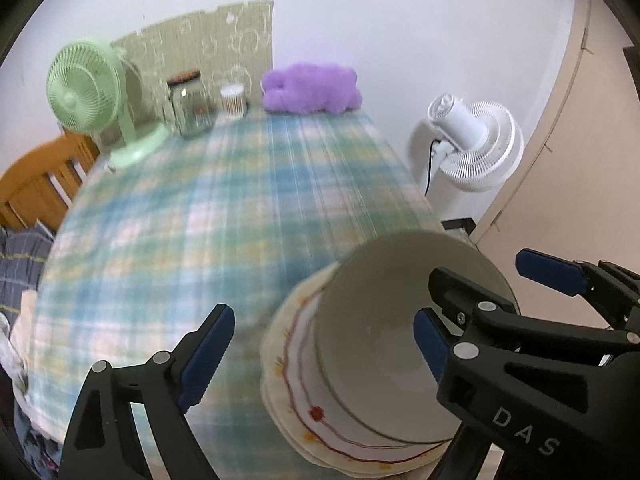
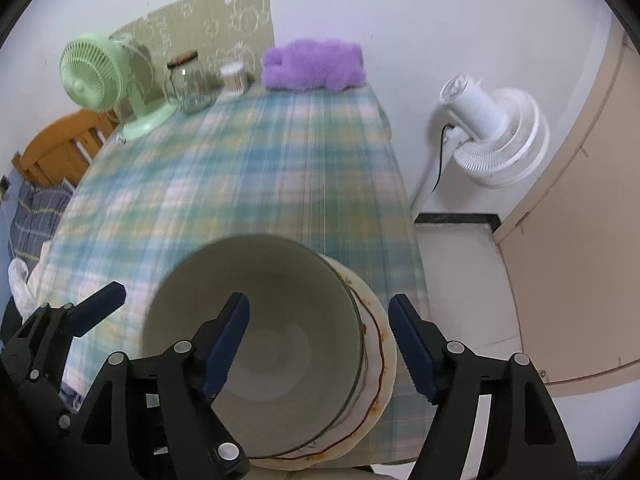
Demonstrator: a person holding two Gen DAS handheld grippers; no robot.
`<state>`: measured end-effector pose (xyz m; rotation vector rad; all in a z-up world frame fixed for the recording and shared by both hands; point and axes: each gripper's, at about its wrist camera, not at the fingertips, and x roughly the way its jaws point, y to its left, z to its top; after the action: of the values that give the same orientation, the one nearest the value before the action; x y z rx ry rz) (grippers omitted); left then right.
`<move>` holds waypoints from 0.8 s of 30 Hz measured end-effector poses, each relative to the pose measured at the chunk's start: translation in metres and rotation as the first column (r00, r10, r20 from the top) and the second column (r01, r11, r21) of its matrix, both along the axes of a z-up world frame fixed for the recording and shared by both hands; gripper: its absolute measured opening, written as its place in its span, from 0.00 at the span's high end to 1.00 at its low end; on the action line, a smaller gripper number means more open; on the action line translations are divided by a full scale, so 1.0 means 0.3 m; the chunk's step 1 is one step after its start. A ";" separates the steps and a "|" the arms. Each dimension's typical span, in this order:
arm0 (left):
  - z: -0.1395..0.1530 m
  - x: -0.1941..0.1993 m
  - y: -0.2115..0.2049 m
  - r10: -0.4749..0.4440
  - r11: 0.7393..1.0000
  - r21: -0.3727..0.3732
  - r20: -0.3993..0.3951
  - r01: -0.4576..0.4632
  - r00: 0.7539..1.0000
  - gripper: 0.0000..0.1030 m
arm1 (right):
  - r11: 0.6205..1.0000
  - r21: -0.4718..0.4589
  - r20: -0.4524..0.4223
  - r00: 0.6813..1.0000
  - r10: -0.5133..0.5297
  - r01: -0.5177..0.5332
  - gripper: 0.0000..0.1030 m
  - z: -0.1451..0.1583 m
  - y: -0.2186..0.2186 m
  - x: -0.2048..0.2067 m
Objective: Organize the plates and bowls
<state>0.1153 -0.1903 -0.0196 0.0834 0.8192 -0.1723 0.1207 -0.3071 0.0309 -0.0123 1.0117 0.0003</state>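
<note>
A white bowl [image 1: 372, 312] [image 2: 280, 288] sits on a small stack of plates [image 1: 296, 360] [image 2: 380, 344] with a red wavy line, at the near right corner of the plaid table [image 1: 200, 220]. My left gripper [image 1: 322, 348] is open. One of its fingers is inside the bowl and the other stands left of the plates, clear of the rim. My right gripper [image 2: 322, 342] is open too, with its left finger inside the bowl and its right finger outside the plates. Neither gripper's pads press on the crockery. The right gripper's blue pad [image 1: 548, 276] shows in the left wrist view.
At the table's far end stand a green fan [image 1: 84, 84], a glass jar [image 1: 192, 108], a small white container [image 1: 233, 100] and a purple plush [image 1: 312, 88]. A white floor fan [image 1: 472, 140] is to the right of the table. A wooden chair [image 1: 36, 184] is on the left.
</note>
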 end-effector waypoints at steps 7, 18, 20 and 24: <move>0.073 -0.018 0.126 -0.014 1.000 0.005 0.072 0.014 0.997 0.09 | 0.999 -0.029 0.083 0.996 -0.041 0.044 0.25 0.077 0.119 -0.030; 0.085 -0.043 0.473 0.042 0.999 -0.003 0.116 -0.042 0.992 0.09 | 0.996 0.014 0.133 0.987 -0.093 0.092 0.24 0.082 0.395 -0.068; 0.076 -0.053 0.534 0.055 0.998 0.000 0.126 -0.055 0.991 0.09 | 0.996 0.007 0.149 0.984 -0.093 0.093 0.23 0.073 0.451 -0.073; 0.054 -0.070 0.649 0.084 0.996 0.004 0.151 -0.086 0.985 0.09 | 0.996 0.005 0.180 0.979 -0.090 0.091 0.23 0.051 0.547 -0.087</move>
<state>0.0942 0.0044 -0.0033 0.0707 0.6719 -0.0801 0.0946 -0.1430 0.0461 0.0306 0.8301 -0.0844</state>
